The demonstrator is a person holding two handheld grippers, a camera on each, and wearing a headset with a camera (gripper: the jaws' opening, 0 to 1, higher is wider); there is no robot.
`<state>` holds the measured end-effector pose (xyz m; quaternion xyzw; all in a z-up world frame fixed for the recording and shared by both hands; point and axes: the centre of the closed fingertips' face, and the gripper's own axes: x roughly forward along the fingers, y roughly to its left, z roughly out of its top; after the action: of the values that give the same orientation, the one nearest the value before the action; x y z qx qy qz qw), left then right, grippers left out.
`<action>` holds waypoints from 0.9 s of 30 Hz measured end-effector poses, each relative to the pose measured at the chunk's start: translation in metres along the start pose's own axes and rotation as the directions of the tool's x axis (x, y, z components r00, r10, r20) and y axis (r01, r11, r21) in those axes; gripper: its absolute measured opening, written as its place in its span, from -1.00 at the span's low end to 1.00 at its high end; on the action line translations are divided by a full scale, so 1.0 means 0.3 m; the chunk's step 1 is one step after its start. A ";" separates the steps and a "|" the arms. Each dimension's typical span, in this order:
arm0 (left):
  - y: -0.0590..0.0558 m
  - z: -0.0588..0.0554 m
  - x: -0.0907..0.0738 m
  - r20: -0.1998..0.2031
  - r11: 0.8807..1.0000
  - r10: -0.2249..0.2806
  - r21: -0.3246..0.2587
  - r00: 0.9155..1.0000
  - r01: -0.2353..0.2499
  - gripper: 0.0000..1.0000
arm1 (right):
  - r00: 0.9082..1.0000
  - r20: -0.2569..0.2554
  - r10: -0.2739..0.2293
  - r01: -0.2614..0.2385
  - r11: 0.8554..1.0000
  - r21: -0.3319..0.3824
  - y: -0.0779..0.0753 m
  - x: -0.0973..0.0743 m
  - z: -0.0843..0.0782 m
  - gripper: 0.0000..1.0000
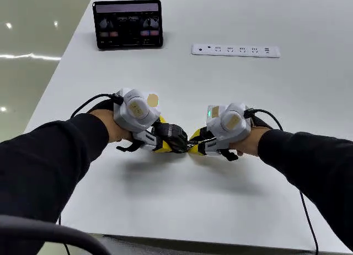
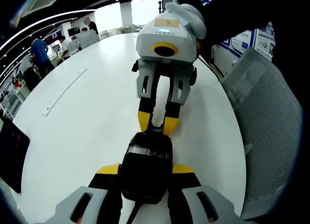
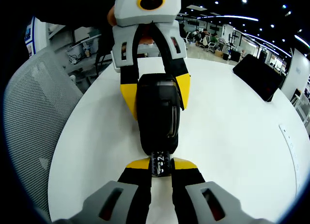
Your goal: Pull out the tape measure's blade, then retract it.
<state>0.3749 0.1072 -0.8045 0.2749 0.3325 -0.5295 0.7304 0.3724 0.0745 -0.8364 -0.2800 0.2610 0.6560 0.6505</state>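
Bright, even overhead light. White table (image 1: 182, 211) lit flat, faint soft shadows toward its front edge. Ceiling lamps (image 3: 244, 0) mirrored on glossy floor (image 1: 33, 78). Gripper views: strong fisheye bend at edges, windows (image 2: 121, 10) blown out; tape measure (image 3: 157, 112) sharp, blade (image 3: 160, 164) digits legible.

On the white table (image 1: 220, 200) a dark tablet (image 1: 128, 24) stands propped; a power strip (image 1: 235, 50) lies near it.

The tape measure (image 1: 175, 138) filled the gap between the left gripper (image 1: 164, 143) and right gripper (image 1: 196, 147); bare worktop (image 1: 231, 200) lay open around them. Far back, well apart, stood a propped tablet (image 1: 128, 24) and a flat power strip (image 1: 235, 50). A mesh chair (image 2: 271, 132) stood by the near edge.
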 end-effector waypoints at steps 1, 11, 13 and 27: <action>-0.001 0.000 0.000 -0.001 1.000 -0.001 0.002 1.000 0.001 -0.36 | 1.000 -0.003 0.005 -0.005 1.000 0.003 0.004 -0.001 0.000 -0.80; 0.002 -0.002 0.002 0.005 1.000 -0.004 0.000 1.000 0.004 -0.36 | 1.000 -0.016 0.006 -0.006 1.000 -0.004 0.008 -0.011 -0.019 -0.80; 0.004 -0.004 0.003 0.004 1.000 -0.004 0.000 1.000 0.004 -0.36 | 1.000 -0.018 0.006 -0.006 1.000 -0.002 0.009 -0.014 -0.023 -0.80; 0.009 -0.003 0.004 0.007 1.000 -0.005 0.005 1.000 0.005 -0.36 | 0.999 -0.041 0.002 -0.002 1.000 -0.003 0.006 -0.042 -0.058 -0.79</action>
<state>0.3776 0.1080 -0.8061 0.2740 0.3290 -0.5331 0.7297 0.3710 0.0531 -0.8398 -0.2942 0.2736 0.6510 0.6440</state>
